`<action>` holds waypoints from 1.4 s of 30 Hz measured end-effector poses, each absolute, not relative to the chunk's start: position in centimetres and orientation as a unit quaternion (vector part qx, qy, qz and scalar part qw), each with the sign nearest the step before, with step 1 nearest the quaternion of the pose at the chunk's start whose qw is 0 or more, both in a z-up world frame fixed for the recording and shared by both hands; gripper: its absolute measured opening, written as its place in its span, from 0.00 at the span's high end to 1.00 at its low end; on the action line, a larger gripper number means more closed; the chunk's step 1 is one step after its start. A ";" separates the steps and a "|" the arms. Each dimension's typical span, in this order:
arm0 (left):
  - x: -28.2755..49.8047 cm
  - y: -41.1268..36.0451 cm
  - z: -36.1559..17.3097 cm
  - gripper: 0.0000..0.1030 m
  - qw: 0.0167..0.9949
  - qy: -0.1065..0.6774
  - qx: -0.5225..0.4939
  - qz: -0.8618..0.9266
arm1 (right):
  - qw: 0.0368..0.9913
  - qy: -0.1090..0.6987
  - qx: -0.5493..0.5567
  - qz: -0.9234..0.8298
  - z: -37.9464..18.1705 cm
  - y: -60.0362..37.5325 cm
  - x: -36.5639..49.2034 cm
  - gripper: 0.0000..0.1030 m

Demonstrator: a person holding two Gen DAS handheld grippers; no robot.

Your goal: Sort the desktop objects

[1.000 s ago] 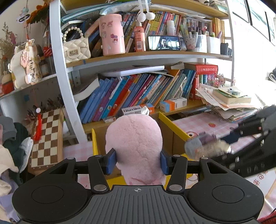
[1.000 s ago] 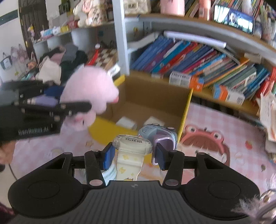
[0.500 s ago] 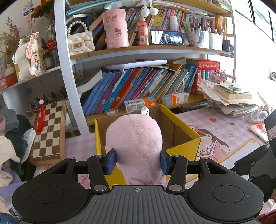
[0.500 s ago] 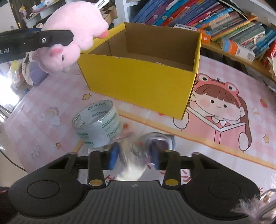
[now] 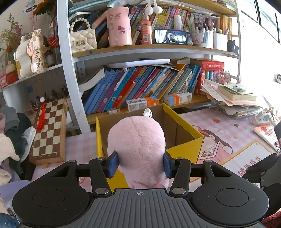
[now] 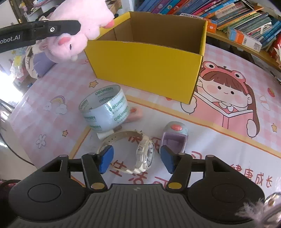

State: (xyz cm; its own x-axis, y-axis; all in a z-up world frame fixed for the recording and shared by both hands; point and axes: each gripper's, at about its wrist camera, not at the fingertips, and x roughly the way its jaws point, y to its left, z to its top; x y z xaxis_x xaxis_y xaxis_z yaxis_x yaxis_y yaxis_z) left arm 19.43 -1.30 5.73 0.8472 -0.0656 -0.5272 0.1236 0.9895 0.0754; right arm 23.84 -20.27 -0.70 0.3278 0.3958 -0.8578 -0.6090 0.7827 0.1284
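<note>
My left gripper (image 5: pixel 139 163) is shut on a pink plush toy (image 5: pixel 137 145), held up at the near left corner of the open yellow cardboard box (image 5: pixel 182 121). In the right wrist view the plush (image 6: pixel 82 15) hangs beside the box (image 6: pixel 145 64), just outside its left wall. My right gripper (image 6: pixel 137 157) is low over the desk mat and its jaws are opening. A white wristwatch (image 6: pixel 143 154) lies on the mat between them, and neither pad presses on it. A small lilac gadget with a red button (image 6: pixel 174 138) rests just beyond the right finger.
A roll of clear printed tape (image 6: pixel 105 108) stands on the mat left of the watch, with a small pink block (image 6: pixel 135 114) behind it. A chessboard (image 5: pixel 49 129) lies left of the box. Shelves of books (image 5: pixel 140 84) rise behind it, and a paper pile (image 5: pixel 233 100) sits at the right.
My right gripper came down from box height to the mat and its jaws spread. The watch and lilac gadget, earlier pinched between them, now lie loose. The left gripper kept hold of the plush.
</note>
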 end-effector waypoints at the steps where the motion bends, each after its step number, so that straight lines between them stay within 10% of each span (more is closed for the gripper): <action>1: 19.4 -1.3 5.7 0.52 0.960 0.272 0.053 -0.049 | 0.808 0.491 -0.109 0.306 -0.7 -20.3 23.9 0.55; 19: 18.6 -1.3 5.8 0.52 0.959 0.274 0.053 -0.045 | 0.788 0.540 -0.083 0.282 -3.8 -20.6 25.4 0.84; 42: 18.8 -2.0 6.3 0.52 0.962 0.260 0.061 -0.057 | 0.834 0.445 -0.097 0.312 3.4 -21.9 26.4 0.84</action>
State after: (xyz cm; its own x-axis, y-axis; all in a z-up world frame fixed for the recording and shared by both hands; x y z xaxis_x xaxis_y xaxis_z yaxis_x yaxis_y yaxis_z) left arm 18.80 -2.00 6.30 0.8579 -0.0777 -0.5079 0.1408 0.9862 0.0869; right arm 26.44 -21.87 3.38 0.4085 0.4342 -0.8029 -0.6065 0.7865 0.1167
